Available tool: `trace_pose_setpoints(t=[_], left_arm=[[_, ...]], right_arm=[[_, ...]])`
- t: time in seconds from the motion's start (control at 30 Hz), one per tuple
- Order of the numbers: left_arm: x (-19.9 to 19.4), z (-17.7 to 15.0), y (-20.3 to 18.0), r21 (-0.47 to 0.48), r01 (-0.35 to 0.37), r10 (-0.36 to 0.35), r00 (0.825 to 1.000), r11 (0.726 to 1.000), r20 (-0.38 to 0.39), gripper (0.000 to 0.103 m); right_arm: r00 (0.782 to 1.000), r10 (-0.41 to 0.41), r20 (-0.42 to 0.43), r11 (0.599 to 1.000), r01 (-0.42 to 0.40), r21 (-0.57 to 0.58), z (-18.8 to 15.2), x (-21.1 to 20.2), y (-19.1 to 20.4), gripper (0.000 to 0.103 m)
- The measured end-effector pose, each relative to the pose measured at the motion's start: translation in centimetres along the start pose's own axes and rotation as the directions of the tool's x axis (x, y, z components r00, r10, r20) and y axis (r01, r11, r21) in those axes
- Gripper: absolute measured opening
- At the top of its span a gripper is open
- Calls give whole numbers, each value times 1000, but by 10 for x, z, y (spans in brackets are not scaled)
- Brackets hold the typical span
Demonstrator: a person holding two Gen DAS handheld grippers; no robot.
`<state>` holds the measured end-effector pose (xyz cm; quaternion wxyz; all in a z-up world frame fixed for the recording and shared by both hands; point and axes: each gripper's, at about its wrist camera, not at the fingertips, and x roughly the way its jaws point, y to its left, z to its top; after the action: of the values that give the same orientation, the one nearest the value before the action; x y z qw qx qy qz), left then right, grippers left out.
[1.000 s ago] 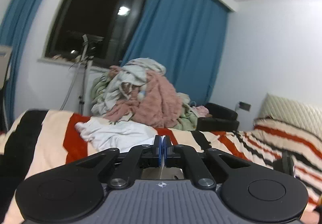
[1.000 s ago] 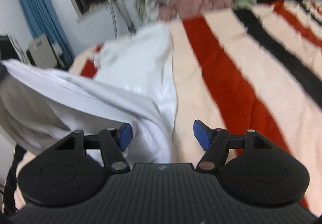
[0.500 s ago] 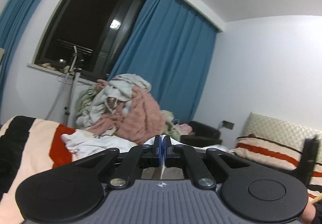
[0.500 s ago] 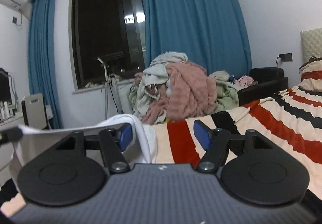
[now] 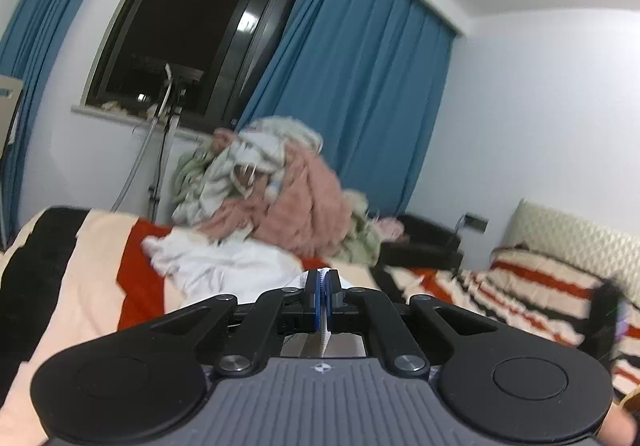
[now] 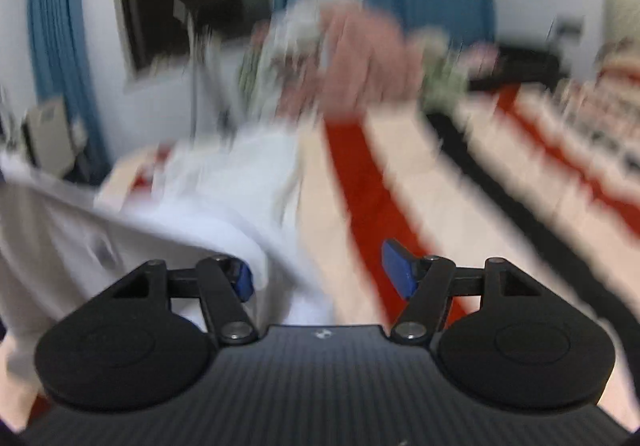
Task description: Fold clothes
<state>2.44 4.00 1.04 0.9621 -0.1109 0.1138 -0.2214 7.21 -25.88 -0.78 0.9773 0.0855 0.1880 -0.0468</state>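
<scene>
Both tools are read from their own wrist views. Left tool (image 5: 322,288): its blue pads are pressed together on a thin edge of the white garment (image 5: 224,266), a sliver of cloth being seen between them. Right tool (image 6: 318,270): its jaws stand apart and nothing is pinched, although a fold of the white garment (image 6: 192,205) is draped against its left pad at about 9 o'clock.

Compared with a second ago, the grip of the left tool is unchanged, while its view has been tipped up and then back down. The right tool's view has been swung from the bed up toward the window and down again; its present frame is smeared by motion. The garment is seen lifted and spread from 9 o'clock toward the middle, its far part lying on the striped bed cover (image 6: 360,201).

The garment is judged to be mid-shake or mid-spread, with no fold yet laid. A second grasp by the right tool is probably needed.

Beyond, at 12 o'clock, the pile of unfolded clothes (image 5: 276,189) is left untouched before the blue curtain (image 5: 360,93).
</scene>
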Motion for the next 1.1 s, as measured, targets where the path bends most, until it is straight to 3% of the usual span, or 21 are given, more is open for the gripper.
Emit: trace_pose_setpoints(t=[0.07,0.13,0.2,0.27,0.4,0.5,0.63,0.7,0.8,0.87,0.93,1.0,1.1], left_arm=[[4,-6,1,7,-21,21,999,1000,-37,4],[9,-10,3,8,-46,47,996,999,-72,12],[13,-17,2,24,-61,63,993,998,-104,33],[16,-23,1,42,-75,80,987,996,-137,48],[28,-39,-13,170,-113,146,970,979,-196,63],[32,-54,-33,307,-115,180,965,945,-191,75],[35,-74,-57,440,-55,160,966,896,-205,76],[38,-83,-66,494,-63,182,963,867,-197,77],[49,-97,-72,573,-159,306,937,804,-169,79],[56,-103,-67,605,-266,417,901,750,-121,80],[55,-96,-55,570,-381,501,863,728,-63,82],[46,-83,-43,487,-456,530,848,745,-15,91],[23,-66,-31,362,-501,533,846,786,14,99]], right_arm=[[994,-8,106,1000,10,-23,7,-14,0,66],[987,-7,163,999,15,-49,12,-22,-1,66],[985,-1,171,996,16,-85,12,-25,5,66],[986,15,166,995,1,-99,13,-25,7,66],[985,46,164,995,-31,-93,14,-22,5,66],[986,52,159,997,-42,-67,14,-28,2,66],[987,50,155,998,-46,-31,14,-31,-3,66],[987,52,154,999,-50,-17,14,-31,-6,66],[985,56,163,998,-54,-13,13,-34,-6,66],[984,48,171,999,-47,-8,13,-35,-7,66],[985,31,169,999,-32,3,13,-33,-11,66],[987,9,159,1000,-11,17,12,-29,-15,66],[991,-6,135,1000,3,21,10,-19,-19,66]])
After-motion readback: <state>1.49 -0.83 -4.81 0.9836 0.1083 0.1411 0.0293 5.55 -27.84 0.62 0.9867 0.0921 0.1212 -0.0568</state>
